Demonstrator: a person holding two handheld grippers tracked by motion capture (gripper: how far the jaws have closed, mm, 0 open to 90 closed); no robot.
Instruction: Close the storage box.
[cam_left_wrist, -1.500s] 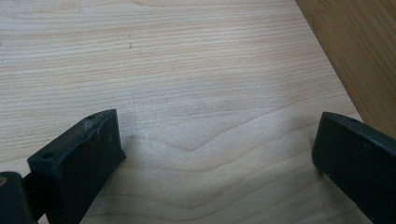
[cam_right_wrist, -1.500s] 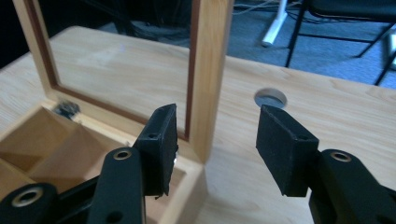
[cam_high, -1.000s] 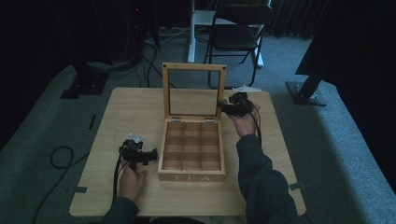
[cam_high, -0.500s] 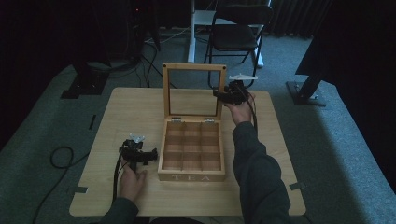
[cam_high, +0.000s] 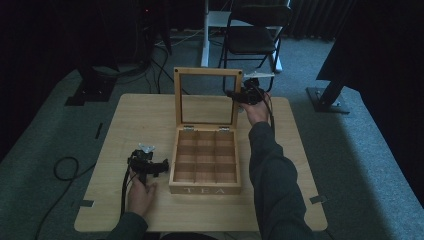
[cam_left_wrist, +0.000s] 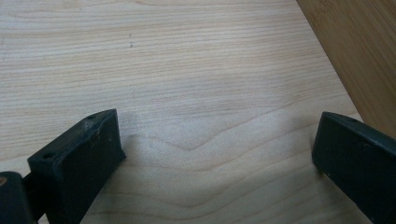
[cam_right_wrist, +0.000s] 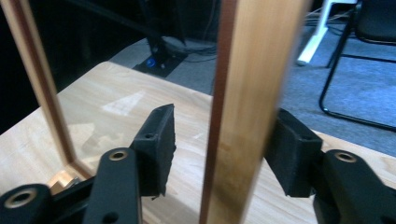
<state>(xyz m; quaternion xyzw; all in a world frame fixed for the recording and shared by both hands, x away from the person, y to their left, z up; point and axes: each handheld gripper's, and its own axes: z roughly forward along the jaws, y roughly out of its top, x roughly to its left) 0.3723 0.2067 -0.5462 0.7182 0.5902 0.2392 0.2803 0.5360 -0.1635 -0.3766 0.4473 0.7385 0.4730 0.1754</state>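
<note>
A wooden tea box (cam_high: 206, 189) marked TEA stands open in the middle of the table (cam_high: 140, 115), its compartments bare. Its glass-paned lid (cam_high: 207, 71) stands upright at the back. My right gripper (cam_high: 233, 94) is at the lid's right side, high up. In the right gripper view it (cam_right_wrist: 224, 121) is open with the lid's wooden frame (cam_right_wrist: 243, 70) between the jaws; the left jaw stands apart from the wood. My left gripper (cam_high: 161, 167) rests on the table left of the box. It (cam_left_wrist: 219, 135) is open over bare wood, with the box's side (cam_left_wrist: 355, 51) to its right.
A black folding chair (cam_high: 255, 35) and a white post (cam_high: 205, 30) stand beyond the table's far edge. Dark stands (cam_high: 330, 95) sit on the carpet at both sides. A cable (cam_high: 65, 167) loops on the floor at the left.
My right gripper has moved away from me and slightly left, up to the lid's right edge, which now sits between its jaws. The left gripper and the lid have stayed put.
</note>
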